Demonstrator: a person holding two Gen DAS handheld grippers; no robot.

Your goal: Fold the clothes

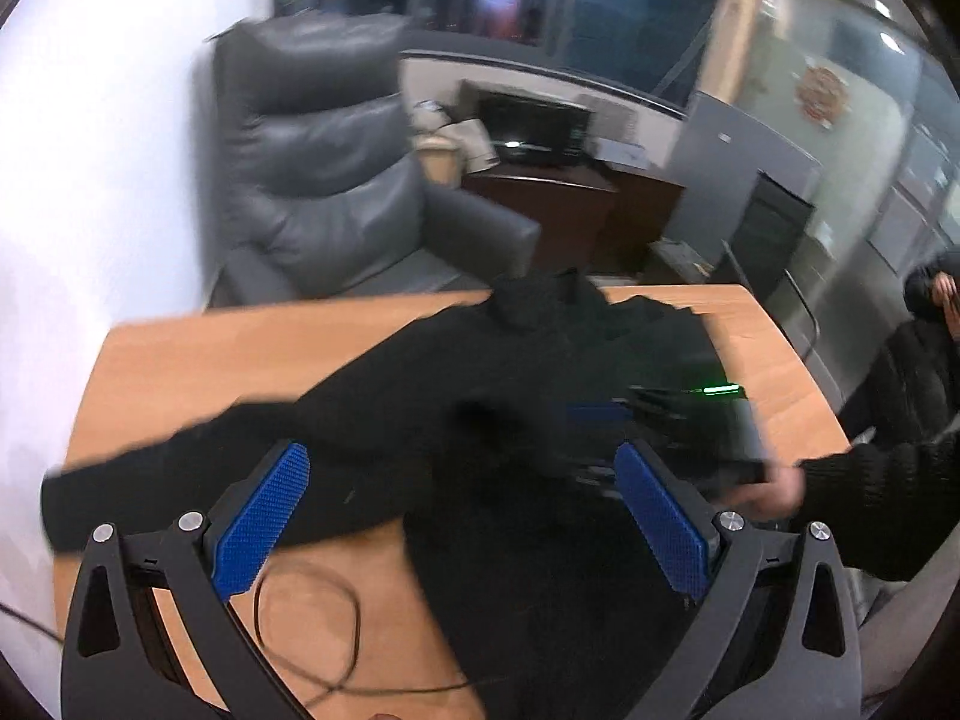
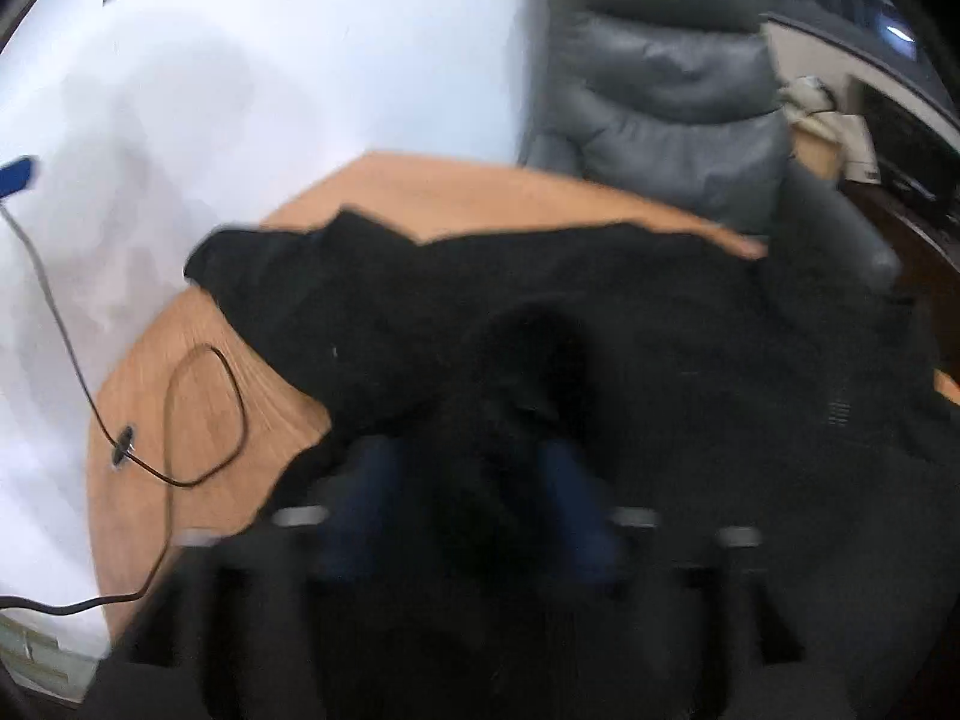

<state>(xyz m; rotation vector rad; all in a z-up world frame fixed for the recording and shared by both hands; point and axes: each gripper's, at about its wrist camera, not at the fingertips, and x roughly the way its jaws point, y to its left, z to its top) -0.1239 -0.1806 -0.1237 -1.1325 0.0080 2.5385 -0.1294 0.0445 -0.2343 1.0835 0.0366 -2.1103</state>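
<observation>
A black sweater (image 1: 510, 372) lies spread on the wooden table (image 1: 210, 348), its collar toward the far edge and one sleeve (image 1: 180, 480) stretched out to the left. My left gripper (image 1: 462, 486) hovers open over the sweater's near part, blue pads (image 1: 264, 516) wide apart, holding nothing. To its right a hand (image 1: 768, 486) holds my right gripper (image 1: 678, 414) low on the sweater's right side. The right wrist view is blurred: my right gripper (image 2: 474, 498) is shut on a raised bunch of the black sweater (image 2: 540, 300), with the cloth standing between the pads.
A thin black cable (image 1: 312, 630) loops on the table's near left, also seen as the cable (image 2: 204, 414). A grey leather armchair (image 1: 324, 168) stands behind the table against a white wall. A dark desk with a monitor (image 1: 534, 132) is farther back. A person (image 1: 924, 348) sits at the right.
</observation>
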